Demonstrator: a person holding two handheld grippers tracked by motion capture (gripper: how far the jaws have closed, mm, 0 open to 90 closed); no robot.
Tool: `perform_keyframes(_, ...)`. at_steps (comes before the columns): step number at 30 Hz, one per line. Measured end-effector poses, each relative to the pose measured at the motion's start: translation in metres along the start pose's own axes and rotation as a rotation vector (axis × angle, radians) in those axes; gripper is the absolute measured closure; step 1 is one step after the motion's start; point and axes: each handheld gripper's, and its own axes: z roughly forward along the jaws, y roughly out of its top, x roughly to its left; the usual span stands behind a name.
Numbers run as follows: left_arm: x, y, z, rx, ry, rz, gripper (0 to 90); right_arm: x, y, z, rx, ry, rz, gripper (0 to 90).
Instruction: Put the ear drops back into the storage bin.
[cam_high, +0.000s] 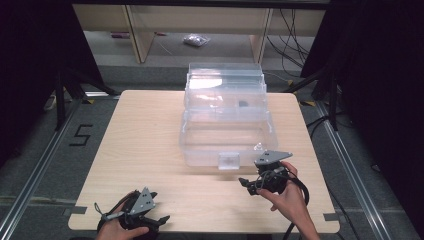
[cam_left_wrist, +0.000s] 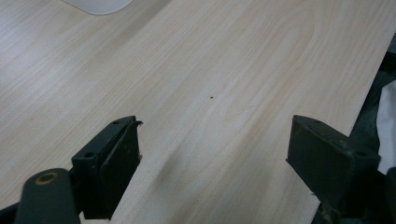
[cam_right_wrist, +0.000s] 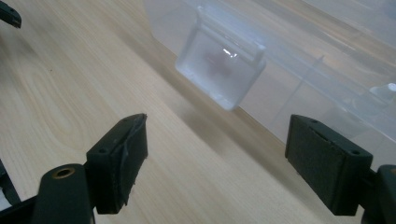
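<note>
so the left gripper (cam_high: 150, 220) hovers low at the near left table (cam_high: 150, 140) edge, jaws wide, holding nothing. mid-table stands the clear box (cam_high: 225, 125), lid tipped up behind it, its latch (cam_high: 229, 161) hanging off the near wall. the right gripper (cam_high: 250, 184) sits just before that latch, jaws spread and empty. i'd say this is the approach; next it must close in on the latch squarely. a small dark thing (cam_high: 243, 104) inside the box is too blurred to name.
</note>
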Motion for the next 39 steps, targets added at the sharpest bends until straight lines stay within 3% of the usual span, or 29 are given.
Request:
perform_keyframes(2,0.000,0.000,0.000,-0.001,0.000,0.001,16.6,0.002,-0.003,0.001,-0.005,-0.005,-0.017,22.1)
perform_keyframes(3,-0.001,0.000,0.000,-0.005,0.001,-0.018,16.5,0.004,-0.005,0.003,-0.009,0.003,-0.017,22.1)
perform_keyframes(5,0.000,0.000,0.000,0.001,-0.001,0.002,16.5,0.006,-0.007,0.004,0.003,0.011,-0.001,22.1)
perform_keyframes(7,0.000,0.000,0.000,-0.001,0.000,-0.001,16.5,0.008,-0.011,0.007,0.002,0.012,-0.026,22.5)
perform_keyframes(9,0.000,0.000,0.000,0.000,0.000,-0.001,16.6,0.012,-0.015,0.010,-0.003,0.010,-0.008,22.8)
perform_keyframes(12,0.000,0.000,-0.001,-0.003,-0.009,-0.003,16.5,0.015,-0.019,0.012,0.016,0.020,-0.029,22.8)
perform_keyframes(17,-0.001,0.000,-0.001,-0.017,-0.011,-0.014,16.5,0.019,-0.028,0.019,0.018,0.023,-0.002,22.8)
perform_keyframes(21,-0.001,0.000,-0.001,-0.009,-0.002,-0.004,16.5,0.018,-0.031,0.019,0.015,0.026,-0.025,22.3)
perform_keyframes(23,-0.001,0.000,-0.001,-0.008,-0.003,-0.013,16.6,0.020,-0.033,0.017,0.007,0.026,0.006,22.4)
perform_keyframes(26,-0.001,0.000,-0.001,-0.007,-0.003,-0.017,16.5,0.018,-0.038,0.015,-0.033,0.016,0.009,21.9)
perform_keyframes(32,-0.001,0.000,-0.001,-0.009,-0.002,-0.004,16.5,0.019,-0.049,0.013,-0.003,0.017,0.026,21.5)
perform_keyframes(37,-0.002,0.000,-0.001,-0.016,-0.004,-0.013,16.6,0.021,-0.057,0.011,-0.002,0.020,0.047,21.5)
perform_keyframes(39,-0.002,0.000,-0.001,-0.016,-0.004,-0.013,16.5,0.020,-0.060,0.011,-0.020,0.018,0.034,21.5)
